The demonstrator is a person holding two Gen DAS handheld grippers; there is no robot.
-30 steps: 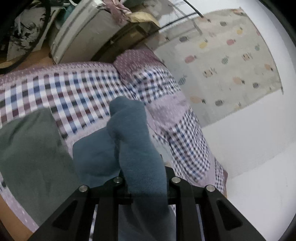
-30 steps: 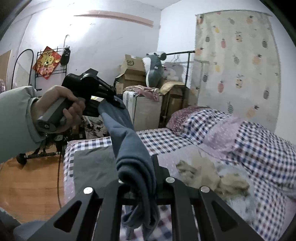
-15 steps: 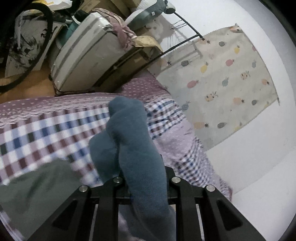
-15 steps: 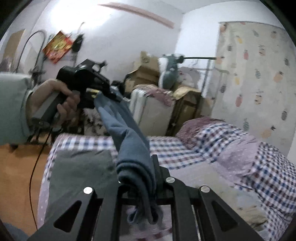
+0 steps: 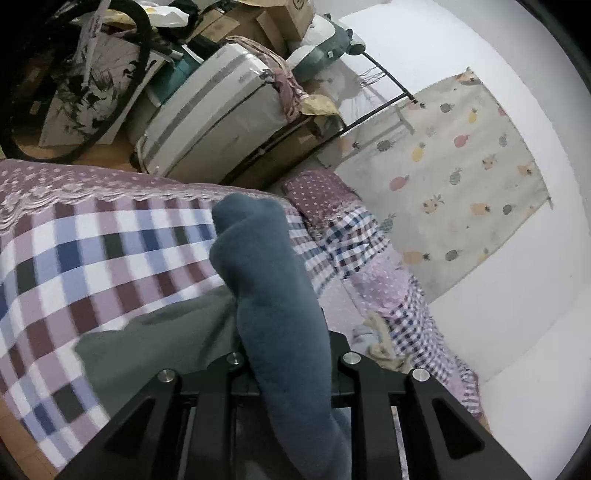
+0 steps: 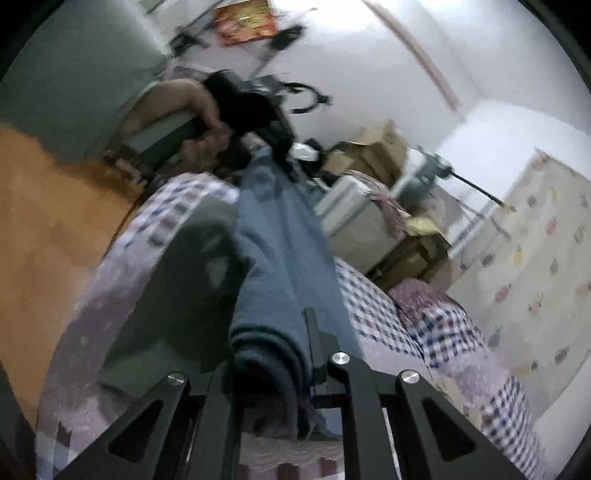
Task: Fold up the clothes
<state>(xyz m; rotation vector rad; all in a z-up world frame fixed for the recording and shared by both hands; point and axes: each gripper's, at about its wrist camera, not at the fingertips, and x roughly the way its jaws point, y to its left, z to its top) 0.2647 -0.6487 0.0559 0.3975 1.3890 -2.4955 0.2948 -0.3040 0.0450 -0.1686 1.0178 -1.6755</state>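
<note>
I have the blue garment (image 5: 273,291) stretched in the air between both tongs, above the near end of the bed (image 5: 77,243). My left tongs (image 5: 286,354) are pinching one bunched end, which rises thick and rolled out of the jaws. My right tongs (image 6: 280,369) are clamped on the other end, folded in layers there, and the cloth runs taut from them up to the left tongs (image 6: 258,147), gripped by the person's hand (image 6: 195,122).

The bed's near edge drops to bare orange floor (image 6: 48,206) on the left. A grey-green cloth (image 5: 159,343) lies flat on the checked cover, directly under the garment. Toward the pillows the cover is open apart from a crumpled beige item (image 5: 380,336), which only the left view shows.

The right view is blurred. Only it shows the hand, the sleeve and a red wall hanging (image 6: 243,16). Beyond the bed stand a white case (image 5: 210,110) and cardboard boxes (image 6: 373,151); I cannot see what is in them.
</note>
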